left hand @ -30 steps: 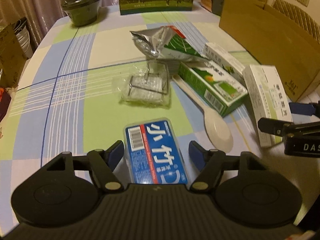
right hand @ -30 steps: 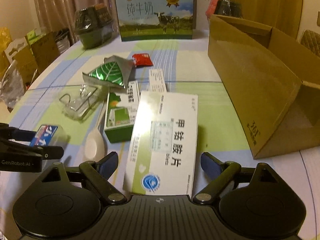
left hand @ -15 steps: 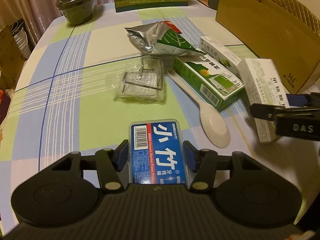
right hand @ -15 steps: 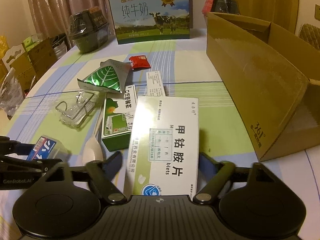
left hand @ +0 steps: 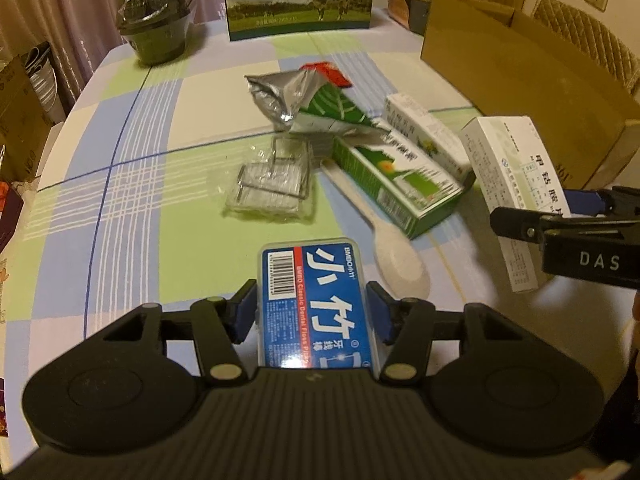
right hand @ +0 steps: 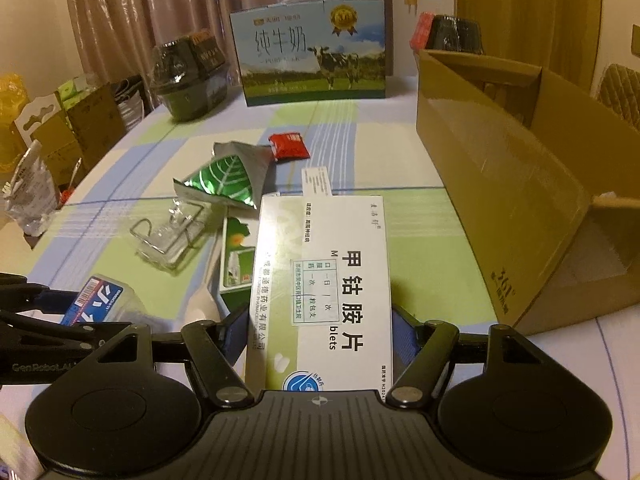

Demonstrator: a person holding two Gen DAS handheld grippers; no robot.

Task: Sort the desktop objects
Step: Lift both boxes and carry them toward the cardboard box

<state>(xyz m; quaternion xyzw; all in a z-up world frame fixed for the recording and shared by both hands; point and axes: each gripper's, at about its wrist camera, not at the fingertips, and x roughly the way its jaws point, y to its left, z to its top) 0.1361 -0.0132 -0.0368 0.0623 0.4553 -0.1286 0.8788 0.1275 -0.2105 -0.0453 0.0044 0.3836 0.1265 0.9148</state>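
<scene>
My left gripper (left hand: 312, 312) is shut on a blue dental floss box (left hand: 314, 300), its fingers pressed on both sides, low over the table. My right gripper (right hand: 320, 332) is shut on a white medicine box (right hand: 324, 276) and holds it tilted up off the table. The medicine box (left hand: 516, 184) and right gripper also show at the right of the left wrist view. The floss box (right hand: 98, 300) shows at the left of the right wrist view. A green box (left hand: 392, 176), a white spoon (left hand: 396, 256), a foil pouch (left hand: 312, 104), a narrow white box (left hand: 428, 132) and a wire hook packet (left hand: 272, 188) lie mid-table.
An open cardboard box (right hand: 520, 184) lies on its side at the right. A milk carton case (right hand: 312, 48) and a dark wrapped bowl (right hand: 192, 76) stand at the back. A red sachet (right hand: 290, 146) lies behind the pouch. Boxes stand off the table's left edge.
Both grippers closed from open onto their boxes. The right gripper raised the medicine box off the table. The left gripper moved forward around the floss box.
</scene>
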